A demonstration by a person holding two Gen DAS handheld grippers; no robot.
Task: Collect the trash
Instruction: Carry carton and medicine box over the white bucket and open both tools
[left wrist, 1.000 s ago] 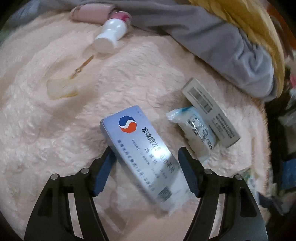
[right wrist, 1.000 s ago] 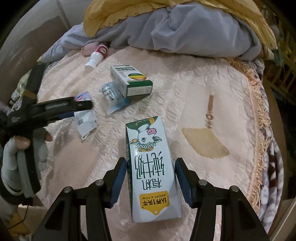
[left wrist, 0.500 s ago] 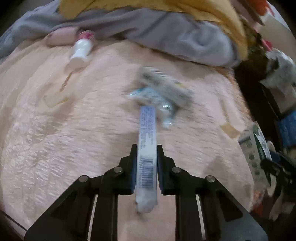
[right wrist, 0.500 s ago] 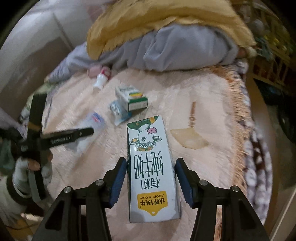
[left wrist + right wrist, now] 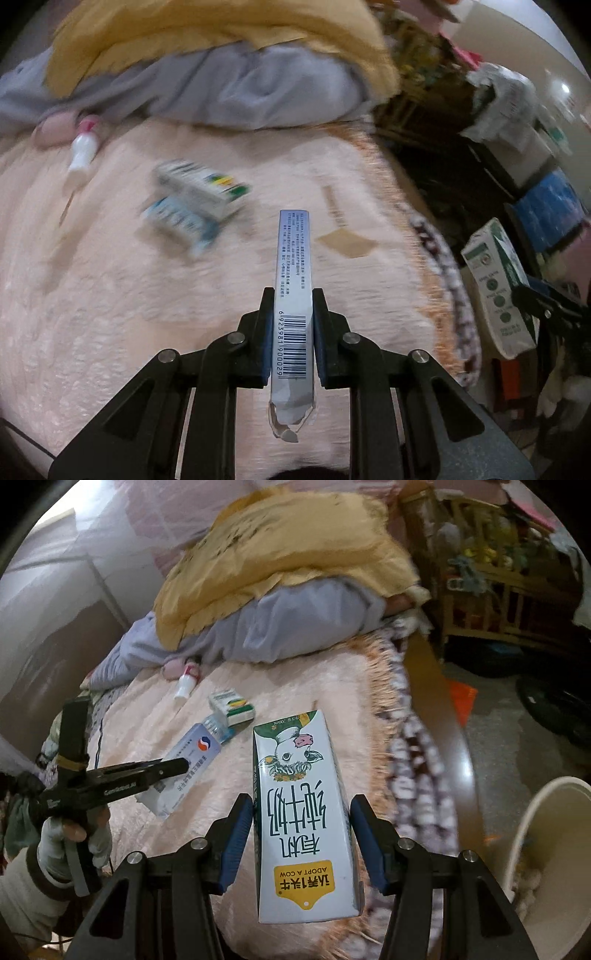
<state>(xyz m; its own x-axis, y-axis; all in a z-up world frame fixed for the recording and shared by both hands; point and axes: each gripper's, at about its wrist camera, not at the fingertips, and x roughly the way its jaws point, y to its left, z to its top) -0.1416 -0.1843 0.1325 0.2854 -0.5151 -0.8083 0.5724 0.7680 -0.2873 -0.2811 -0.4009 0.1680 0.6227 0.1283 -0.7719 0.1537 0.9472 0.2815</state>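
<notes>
While both pieces are aloft over the bed (image 5: pixel 332 686), handling looks easy. Left tongs (image 5: pixel 291 328), jaws just closed, pinch a thin blue box (image 5: pixel 293 280) edge-on at its barcode end; light card, crushable, far end free. Right tongs (image 5: pixel 301 834) clamp a milk carton (image 5: pixel 299 805) across its side walls, low on the body; likely empty, stiff enough, smooth-coated so it may slip. White bin (image 5: pixel 550 849) stands off the bed's right edge. Green box (image 5: pixel 232 705), blister pack (image 5: pixel 216 725) and bottle (image 5: pixel 184 683) remain mid-bed.

surface: pink bedspread (image 5: pixel 303 686) | on it: white bottle (image 5: pixel 184 685); green-striped box (image 5: pixel 232 705); probably blister pack (image 5: pixel 181 218); grey bedding (image 5: pixel 280 627)
</notes>
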